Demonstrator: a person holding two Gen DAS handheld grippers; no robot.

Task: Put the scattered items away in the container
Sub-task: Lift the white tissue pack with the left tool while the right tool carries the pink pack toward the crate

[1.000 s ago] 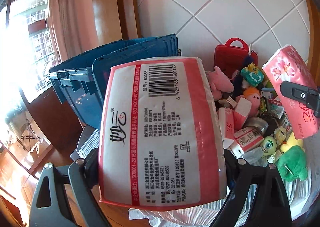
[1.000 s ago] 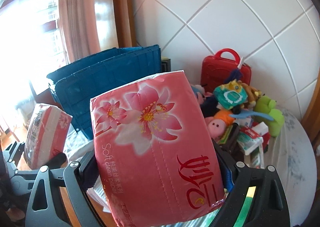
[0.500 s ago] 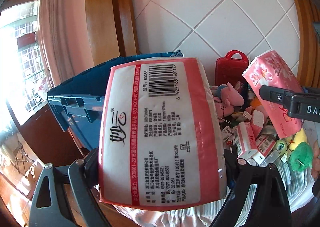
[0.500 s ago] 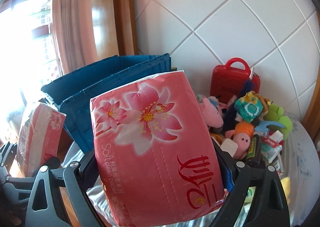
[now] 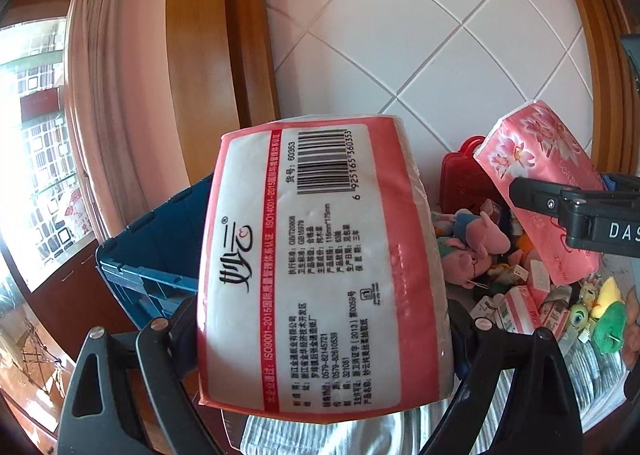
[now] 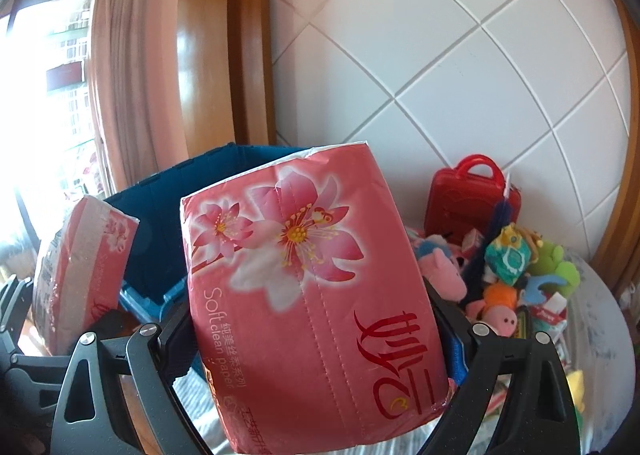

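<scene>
My left gripper (image 5: 320, 319) is shut on a pink tissue pack (image 5: 320, 263), its white barcode side facing the camera, held up in front of the blue crate (image 5: 156, 255). My right gripper (image 6: 316, 319) is shut on a second pink tissue pack (image 6: 312, 287) with a flower print, also raised near the blue crate (image 6: 160, 223). The left-hand pack shows in the right wrist view (image 6: 80, 267); the right-hand pack shows in the left wrist view (image 5: 540, 191).
A red toy case (image 6: 472, 195) stands against the tiled wall. A heap of plush toys (image 6: 520, 267) and small boxes (image 5: 516, 307) lies on the striped cloth (image 5: 592, 367) to the right. A wooden frame and curtain are at the left.
Both grippers have risen with their tissue packs, so the crate and toy heap sit lower in view. The right pack has come closer to the left gripper.
</scene>
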